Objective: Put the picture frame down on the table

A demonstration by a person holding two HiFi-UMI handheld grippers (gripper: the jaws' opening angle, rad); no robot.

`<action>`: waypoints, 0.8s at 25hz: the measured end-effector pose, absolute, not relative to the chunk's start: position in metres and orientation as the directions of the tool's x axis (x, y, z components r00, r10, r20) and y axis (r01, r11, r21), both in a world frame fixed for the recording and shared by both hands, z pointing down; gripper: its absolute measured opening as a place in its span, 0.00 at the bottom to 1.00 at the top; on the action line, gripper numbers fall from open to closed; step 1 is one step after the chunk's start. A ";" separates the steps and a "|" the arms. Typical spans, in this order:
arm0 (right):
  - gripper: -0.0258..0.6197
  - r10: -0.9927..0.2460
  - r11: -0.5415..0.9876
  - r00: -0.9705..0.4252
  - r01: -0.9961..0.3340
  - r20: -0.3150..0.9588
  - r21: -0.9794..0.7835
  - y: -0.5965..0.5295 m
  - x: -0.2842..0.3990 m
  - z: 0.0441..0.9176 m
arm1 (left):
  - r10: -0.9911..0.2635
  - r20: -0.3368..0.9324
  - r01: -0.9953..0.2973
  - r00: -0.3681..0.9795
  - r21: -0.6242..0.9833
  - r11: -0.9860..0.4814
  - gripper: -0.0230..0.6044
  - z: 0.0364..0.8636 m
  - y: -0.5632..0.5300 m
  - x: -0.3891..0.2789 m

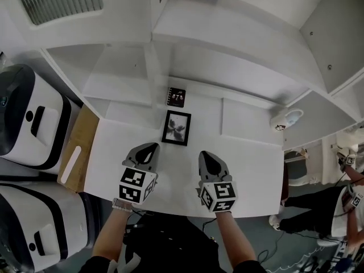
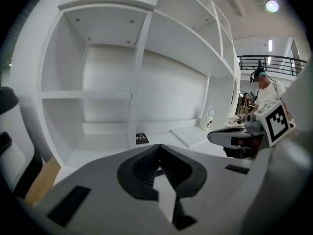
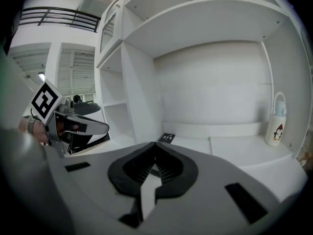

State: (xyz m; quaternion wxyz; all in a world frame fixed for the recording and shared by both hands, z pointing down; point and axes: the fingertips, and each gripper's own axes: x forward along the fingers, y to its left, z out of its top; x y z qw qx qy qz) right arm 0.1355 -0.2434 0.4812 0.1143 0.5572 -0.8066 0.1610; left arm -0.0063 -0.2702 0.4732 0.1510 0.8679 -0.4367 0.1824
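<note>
The black picture frame (image 1: 176, 128) lies flat on the white table (image 1: 244, 169), face up, just in front of the shelf unit. Both grippers hover nearer to me than the frame, apart from it. My left gripper (image 1: 149, 148) is shut with nothing between its jaws and sits a little left of the frame. My right gripper (image 1: 208, 156) is shut and empty too, a little right of it. In the left gripper view the left gripper (image 2: 159, 147) has its jaws pressed together. The right gripper (image 3: 155, 146) shows the same in its own view. The frame is hidden in both gripper views.
A small dark card (image 1: 176, 96) stands at the back of the table, also visible as the card (image 2: 142, 138) and the card (image 3: 167, 137). A white penguin bottle (image 1: 284, 119) sits at the right by the shelf wall. White shelves (image 1: 227, 33) rise behind. Two white-and-black machines (image 1: 28, 118) stand left. A person (image 1: 318, 209) is at the right.
</note>
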 end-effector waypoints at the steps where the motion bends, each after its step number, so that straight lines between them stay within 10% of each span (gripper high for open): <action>1: 0.04 -0.870 0.326 -0.346 -0.938 0.350 -0.116 -0.241 0.137 0.472 | -0.713 0.434 -0.813 0.551 0.087 -0.576 0.04 0.464 -0.267 -0.007; 20: 0.04 -0.936 0.348 -0.342 -0.935 0.079 0.068 -0.200 0.127 0.330 | -0.813 0.213 -0.818 0.542 -0.089 -0.569 0.04 0.337 -0.214 -0.017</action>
